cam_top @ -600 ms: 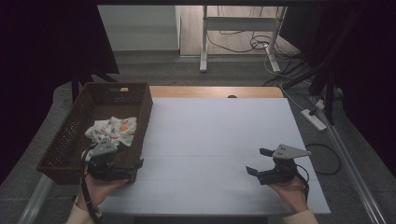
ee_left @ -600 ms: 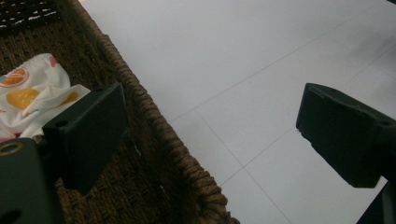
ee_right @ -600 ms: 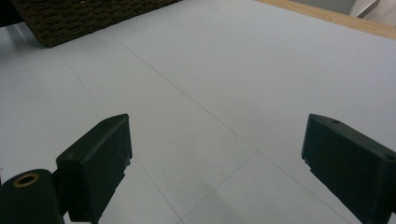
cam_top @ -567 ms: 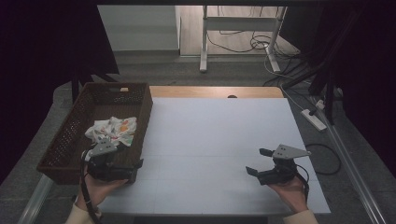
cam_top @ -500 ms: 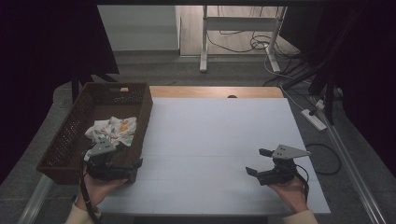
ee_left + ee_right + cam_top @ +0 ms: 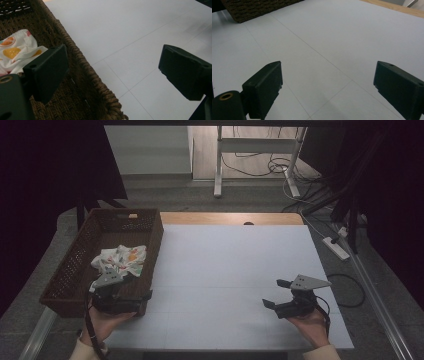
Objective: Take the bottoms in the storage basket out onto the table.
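Cloth (image 6: 120, 261) lies crumpled in basket (image 6: 70, 270) at desk's (image 6: 230, 270) near left, not yet gripped. My left tongs (image 6: 131, 296) open, straddling basket's near right rim. Right tongs (image 6: 276, 295) open, empty, near right. Pickup remains.

Brown wicker, white tabletop, black jaws, one fruit-print cloth.

My left gripper (image 6: 131, 296) and my right gripper (image 6: 278, 294) are both black, each topped by a plain grey plate. The basket (image 6: 70, 275) is dark brown wicker with a tight woven pattern and a braided rim. The cloth (image 6: 120, 260) lying in it is white, printed with orange and yellow citrus slices and small touches of red and green. The table (image 6: 225, 270) is white, crossed by thin grey lines, with a light wooden strip along its far edge.
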`<state>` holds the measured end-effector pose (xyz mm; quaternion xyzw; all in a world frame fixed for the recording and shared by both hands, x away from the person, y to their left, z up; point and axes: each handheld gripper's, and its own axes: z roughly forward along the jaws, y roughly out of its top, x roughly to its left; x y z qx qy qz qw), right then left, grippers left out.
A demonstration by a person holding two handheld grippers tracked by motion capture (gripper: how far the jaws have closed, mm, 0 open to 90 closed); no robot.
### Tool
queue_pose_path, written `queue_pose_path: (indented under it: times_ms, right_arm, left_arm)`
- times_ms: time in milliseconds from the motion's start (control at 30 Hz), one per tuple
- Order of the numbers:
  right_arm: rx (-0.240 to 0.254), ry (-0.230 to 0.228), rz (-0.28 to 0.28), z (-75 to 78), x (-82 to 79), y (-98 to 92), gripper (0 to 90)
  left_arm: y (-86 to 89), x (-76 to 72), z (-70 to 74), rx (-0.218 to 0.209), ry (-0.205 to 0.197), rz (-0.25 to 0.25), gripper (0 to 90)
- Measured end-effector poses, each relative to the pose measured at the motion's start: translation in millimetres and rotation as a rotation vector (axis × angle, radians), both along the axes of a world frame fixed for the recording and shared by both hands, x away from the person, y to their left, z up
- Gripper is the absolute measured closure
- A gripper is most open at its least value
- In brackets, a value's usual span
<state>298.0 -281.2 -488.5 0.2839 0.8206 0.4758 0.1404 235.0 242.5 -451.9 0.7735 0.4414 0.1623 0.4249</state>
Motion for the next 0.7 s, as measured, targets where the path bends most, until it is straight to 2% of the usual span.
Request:
queue_pose_path:
  times_ms: [300,400,533,700]
  right_arm:
    - [-0.004,0.007,0.004,-1.5,1.6,0.2,8.9]
    - [-0.007,0.007,0.007,-2.0,2.3,0.2,8.9]
    - [-0.005,0.016,0.012,-3.7,3.3,1.1,8.9]
    - [-0.005,0.02,0.01,-4.1,3.5,0.5,8.9]
  left_arm:
    - [0.0,0.9,0.0,0.001,0.002,0.0,9.1]
    - [0.4,0.5,-0.1,-0.017,0.002,0.0,9.2]
    - [0.8,0.0,2.1,-0.011,0.001,0.01,9.2]
    - [2.9,-1.8,0.6,-0.045,0.004,0.016,9.2]
